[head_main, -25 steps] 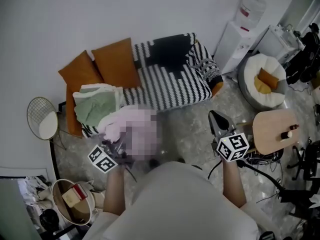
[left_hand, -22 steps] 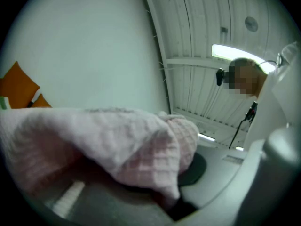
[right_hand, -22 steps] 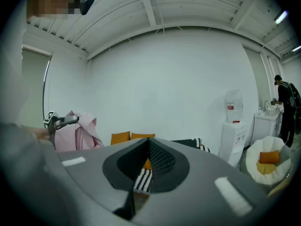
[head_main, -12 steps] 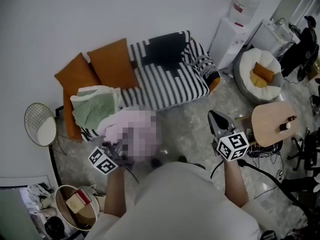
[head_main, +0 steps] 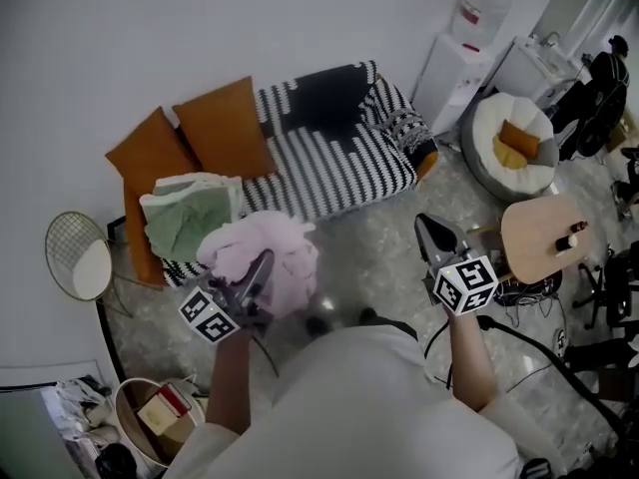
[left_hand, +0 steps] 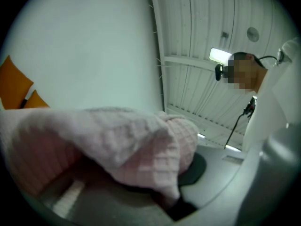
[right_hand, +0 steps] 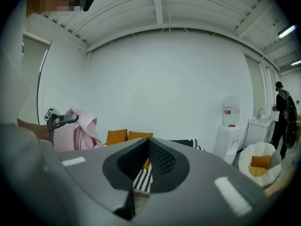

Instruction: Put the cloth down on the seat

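A black-and-white striped sofa [head_main: 339,173] stands against the far wall, with two orange cushions [head_main: 225,126] at its left end and a folded green cloth [head_main: 185,218] lying on the seat there. A round wooden table [head_main: 534,242] stands to the right. The left gripper [head_main: 262,267] is clamped narrowly on a pink cloth [head_main: 285,252], held up just in front of the sofa's near left end. The right gripper [head_main: 427,230] has its jaws together on nothing. A round bin [head_main: 128,437] at near left holds a box [head_main: 165,407].

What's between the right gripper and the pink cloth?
Nothing: only bare grey speckled floor separates the right gripper from the pink waffle cloth, as the head view shows.
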Demonstrator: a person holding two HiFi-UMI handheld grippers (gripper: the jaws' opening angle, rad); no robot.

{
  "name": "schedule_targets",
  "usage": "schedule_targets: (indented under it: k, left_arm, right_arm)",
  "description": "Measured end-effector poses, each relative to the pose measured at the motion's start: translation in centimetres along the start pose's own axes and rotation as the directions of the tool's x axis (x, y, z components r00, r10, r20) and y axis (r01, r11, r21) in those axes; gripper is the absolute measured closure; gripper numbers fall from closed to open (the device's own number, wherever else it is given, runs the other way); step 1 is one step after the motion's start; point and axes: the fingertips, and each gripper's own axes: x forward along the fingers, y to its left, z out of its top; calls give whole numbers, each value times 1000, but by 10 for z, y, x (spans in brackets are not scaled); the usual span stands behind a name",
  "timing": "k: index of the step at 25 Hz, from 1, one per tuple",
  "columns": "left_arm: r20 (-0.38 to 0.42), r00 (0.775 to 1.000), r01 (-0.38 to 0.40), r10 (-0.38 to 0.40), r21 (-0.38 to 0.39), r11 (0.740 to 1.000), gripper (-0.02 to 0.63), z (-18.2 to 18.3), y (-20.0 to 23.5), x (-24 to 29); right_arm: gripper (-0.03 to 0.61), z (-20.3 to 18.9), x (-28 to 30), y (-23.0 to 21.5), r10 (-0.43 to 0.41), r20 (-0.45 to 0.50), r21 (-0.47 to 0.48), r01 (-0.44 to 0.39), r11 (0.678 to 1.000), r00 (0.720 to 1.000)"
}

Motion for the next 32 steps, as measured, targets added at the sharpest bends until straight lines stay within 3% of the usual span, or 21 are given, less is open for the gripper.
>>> schedule_targets:
  k: [9, 19, 32]
  left_arm:
    - [-26, 999, 20, -19, 36, 999, 548, 10, 6, -5]
    - [-29, 999, -23, 24, 49, 999, 547, 8, 31, 21]
    - [-13, 996, -87, 88, 24, 996, 546, 11, 95, 103]
  right_arm:
    - [574, 5, 3, 13, -12, 12, -12, 12, 1000, 1000]
    - [574, -6, 45, -6, 47, -12, -3, -47, 999, 999]
    - [574, 9, 136, -93, 115, -23, 5, -115, 993, 993]
